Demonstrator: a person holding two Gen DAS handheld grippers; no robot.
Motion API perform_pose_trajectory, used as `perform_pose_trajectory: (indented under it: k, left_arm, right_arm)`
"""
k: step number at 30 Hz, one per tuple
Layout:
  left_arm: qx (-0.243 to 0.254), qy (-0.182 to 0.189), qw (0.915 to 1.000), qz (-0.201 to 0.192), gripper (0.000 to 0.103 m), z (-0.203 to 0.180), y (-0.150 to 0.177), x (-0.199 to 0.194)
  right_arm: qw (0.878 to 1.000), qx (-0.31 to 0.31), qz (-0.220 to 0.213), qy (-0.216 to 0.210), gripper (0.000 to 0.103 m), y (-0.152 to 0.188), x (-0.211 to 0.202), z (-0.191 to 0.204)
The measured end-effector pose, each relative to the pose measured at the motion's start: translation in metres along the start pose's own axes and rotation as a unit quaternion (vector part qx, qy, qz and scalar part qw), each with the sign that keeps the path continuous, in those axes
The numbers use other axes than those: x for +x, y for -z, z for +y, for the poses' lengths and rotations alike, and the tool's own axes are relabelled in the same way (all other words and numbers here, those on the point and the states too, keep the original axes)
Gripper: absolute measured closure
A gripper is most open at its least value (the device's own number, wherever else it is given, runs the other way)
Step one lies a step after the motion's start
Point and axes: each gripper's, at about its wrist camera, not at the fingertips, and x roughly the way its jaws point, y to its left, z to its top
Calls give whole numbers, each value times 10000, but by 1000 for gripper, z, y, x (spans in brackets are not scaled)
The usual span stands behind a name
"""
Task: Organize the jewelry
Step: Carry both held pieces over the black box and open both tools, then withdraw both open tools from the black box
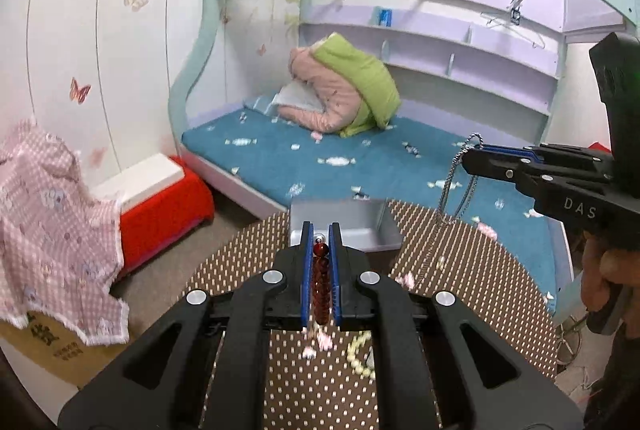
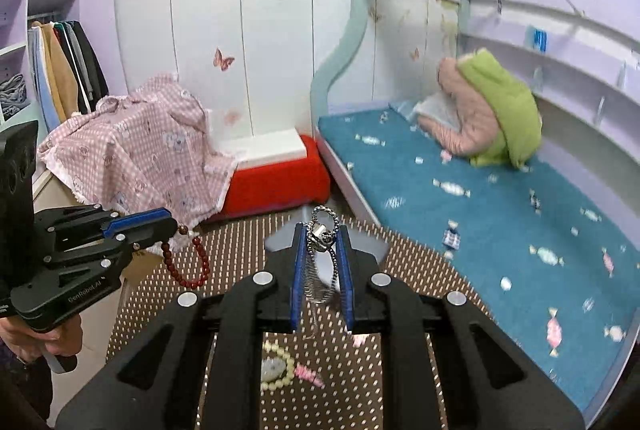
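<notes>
My left gripper (image 1: pixel 321 236) is shut on a dark red bead bracelet (image 1: pixel 321 282), held above the brown dotted table (image 1: pixel 248 254); the bracelet hangs from it in the right wrist view (image 2: pixel 188 262). My right gripper (image 2: pixel 322 232) is shut on a silver chain necklace (image 2: pixel 322 230), which dangles from it in the left wrist view (image 1: pixel 456 190). A grey open box (image 1: pixel 344 222) stands at the table's far edge, just beyond my left fingertips. A cream bead bracelet (image 2: pixel 276 370) and a pink hair clip (image 2: pixel 308 376) lie on the table below.
A bed with a blue patterned cover (image 1: pixel 360 158) and a pink and green bundle (image 1: pixel 344 90) lies beyond the table. A red stool (image 2: pixel 276 178) and pink checked cloth (image 2: pixel 140 142) stand at the left. A wardrobe with hanging clothes (image 2: pixel 60 66) is far left.
</notes>
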Motion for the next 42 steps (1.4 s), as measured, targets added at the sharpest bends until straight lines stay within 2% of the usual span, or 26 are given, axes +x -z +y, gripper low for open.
perform_pose_trajectory:
  k: [5,11,16,23,24,25,26,27,28,29,30,31,32,33,34,37,42]
  left_arm:
    - [-2,168,9998,-73,95,8,-33,6]
    - [-108,402,9991,28,95,14,-70,38]
    - [-250,600,9974,303,95,19,-87,80]
    - [-378,526,9939,889,94,22,-76,146]
    - [-403,509,9933,954,88,23,-73,152]
    - [-462,479,9926,1013,68,25,-69,158]
    - [-515,393,9927,1021,55,28,-65,161]
    - [-553,272,9933,980,30,31,-63,161]
    - [-568,206,9937,939,22,33,-61,159]
    - [-577,147,9939,923,22,36,-59,158]
    - [-587,99,9939,931,20,38,-57,156]
    - [-599,44,9940,915,13,41,-55,154]
    - [-629,-25,9945,834,12,43,-54,148]
    - [-661,-60,9949,754,11,46,-52,140]
    - [-688,-90,9951,699,9,48,-51,133]
    - [-686,-253,9959,526,7,52,-48,111]
    - [-541,-469,9974,121,5,42,-40,64]
  right_arm:
    - [9998,-41,-208,3,90,-30,2,-5]
    - [9999,68,-128,25,90,-49,25,-23]
    - [9995,184,261,-54,90,-46,66,-32]
    - [9937,510,995,-120,89,-19,130,-47]
    - [9920,573,1114,-138,89,-13,138,-49]
    - [9908,608,1201,-155,89,-8,143,-50]
    - [9897,643,1269,-174,88,-5,146,-53]
    - [9887,726,1295,-183,87,0,148,-55]
    - [9882,766,1314,-180,87,0,149,-56]
    - [9877,790,1341,-172,82,3,149,-57]
    - [9877,802,1337,-152,70,5,146,-58]
    - [9877,834,1313,-133,59,5,144,-59]
    - [9881,876,1263,-68,35,7,140,-61]
    - [9884,929,1197,-50,16,7,136,-62]
    - [9886,972,1148,-33,9,8,133,-64]
    - [9863,1175,1157,86,7,14,124,-69]
    - [9874,1312,818,340,7,20,89,-68]
